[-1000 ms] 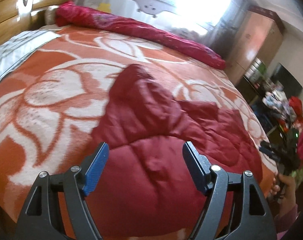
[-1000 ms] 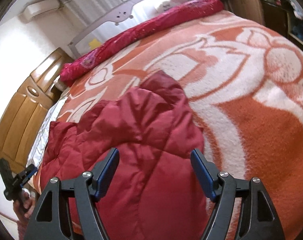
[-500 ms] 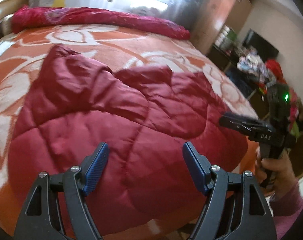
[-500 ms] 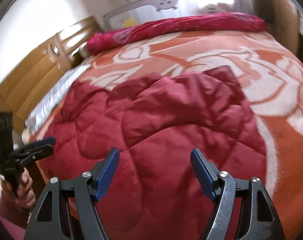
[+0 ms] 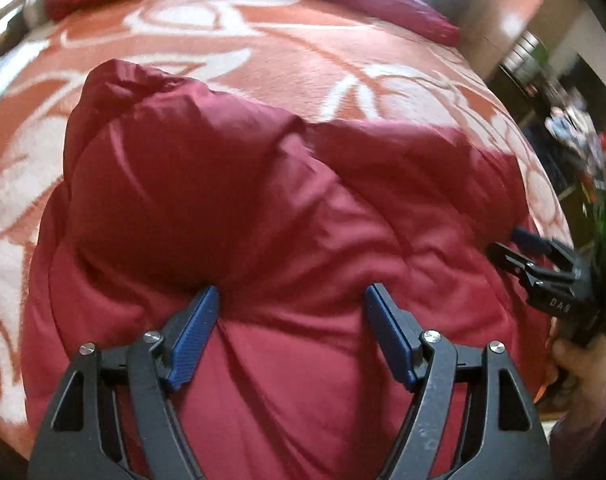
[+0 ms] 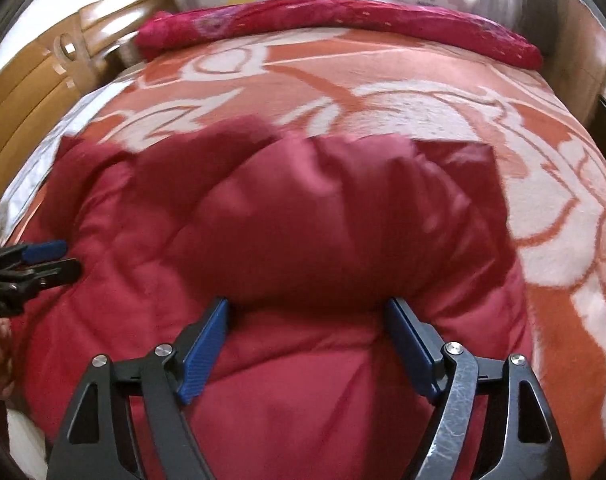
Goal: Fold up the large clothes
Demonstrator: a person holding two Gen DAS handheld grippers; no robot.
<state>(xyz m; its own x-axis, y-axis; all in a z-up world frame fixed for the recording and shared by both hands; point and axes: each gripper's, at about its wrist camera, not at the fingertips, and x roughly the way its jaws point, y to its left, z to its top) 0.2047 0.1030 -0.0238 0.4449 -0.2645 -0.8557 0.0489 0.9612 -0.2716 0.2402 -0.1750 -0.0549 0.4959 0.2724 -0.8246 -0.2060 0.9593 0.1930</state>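
On the orange bedspread [image 6: 443, 80], my wide-open, empty left claw [image 5: 291, 320] and right claw [image 6: 307, 332], just widened, straddle the puffy red jacket [image 6: 323, 220]; its slippery bulk may spring unfolded.

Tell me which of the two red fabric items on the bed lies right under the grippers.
The dark red quilted jacket, spread puffy on the orange-and-white blanket beneath both open grippers. The other, a pinker patterned roll, lies along the bed's far edge.

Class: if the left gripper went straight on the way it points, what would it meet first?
Most likely the puffy red jacket; the left gripper points at it with open fingers.
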